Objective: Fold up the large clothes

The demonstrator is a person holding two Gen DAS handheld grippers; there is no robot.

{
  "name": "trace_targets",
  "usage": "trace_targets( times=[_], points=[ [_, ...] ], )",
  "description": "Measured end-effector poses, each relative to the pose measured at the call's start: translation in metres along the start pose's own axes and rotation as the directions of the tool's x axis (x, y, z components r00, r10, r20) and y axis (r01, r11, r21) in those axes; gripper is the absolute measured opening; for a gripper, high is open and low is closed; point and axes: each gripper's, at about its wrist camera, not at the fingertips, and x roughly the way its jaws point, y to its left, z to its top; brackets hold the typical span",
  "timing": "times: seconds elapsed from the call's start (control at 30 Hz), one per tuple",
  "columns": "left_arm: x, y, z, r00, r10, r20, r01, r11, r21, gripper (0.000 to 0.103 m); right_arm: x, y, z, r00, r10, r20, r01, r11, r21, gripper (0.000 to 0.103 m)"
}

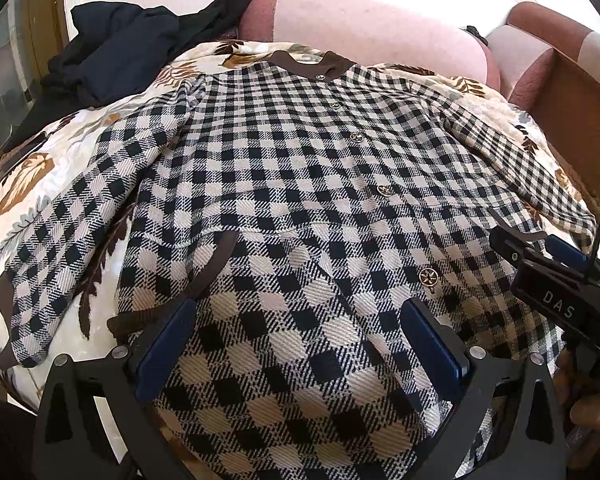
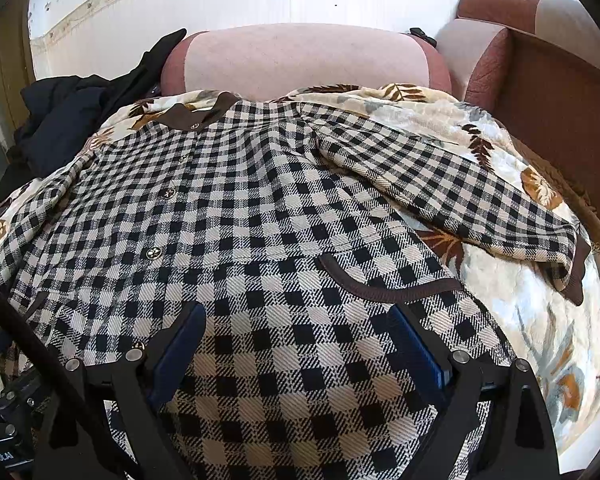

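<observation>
- The left gripper (image 1: 300, 344) hangs wide open over the hem, holding nothing.
- The right gripper (image 2: 300, 348) is spread just as wide, also empty, over the hem's other half.
- The checked jacket (image 1: 300, 168) lies flat, buttons up, on the leaf-print blanket (image 2: 532, 320).
- Its long axis runs straight away from both grippers, hem near, brown collar (image 2: 196, 116) far.
- Both sit equally near the hem; each sleeve (image 2: 460, 200) lies outward of its own gripper.
</observation>
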Motion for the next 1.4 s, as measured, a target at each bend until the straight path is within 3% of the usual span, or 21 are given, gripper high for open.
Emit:
trace_targets(
  times=[0.53, 0.97, 1.1, 1.23, 1.3, 1.4],
  points=[
    [-0.006, 0.009, -0.007, 0.999, 0.040, 0.008, -0.040, 0.999, -0.012, 0.102, -0.003, 0.000, -0.006, 0.999, -0.032, 0.014, 0.032, 0.999, -0.041, 0.095],
    [-0.029, 0.060, -0.008, 0.990, 0.126, 0.056, -0.117, 0.983, -0.143, 0.102, -0.010, -0.003, -0.005, 0.999, -0.027, 0.029, 0.028, 0.999, -0.032, 0.095],
    [-0.044, 0.088, 0.002, 0.977, 0.191, 0.096, -0.171, 0.968, -0.181, 0.102, -0.012, -0.001, -0.006, 0.999, -0.026, 0.035, 0.027, 0.999, -0.038, 0.095],
    [-0.064, 0.144, 0.019, 0.959, 0.257, 0.120, -0.218, 0.938, -0.270, 0.102, -0.014, -0.002, -0.005, 0.999, -0.024, 0.038, 0.025, 0.999, -0.034, 0.095],
    [-0.068, 0.173, 0.027, 0.961, 0.260, 0.095, -0.221, 0.928, -0.299, 0.102, -0.014, -0.003, -0.005, 0.999, -0.022, 0.036, 0.023, 0.999, -0.028, 0.095],
    [-0.066, 0.208, 0.037, 0.977, 0.203, 0.057, -0.180, 0.944, -0.276, 0.102, -0.013, -0.003, -0.005, 0.999, -0.019, 0.031, 0.020, 1.000, -0.024, 0.095]
  ],
)
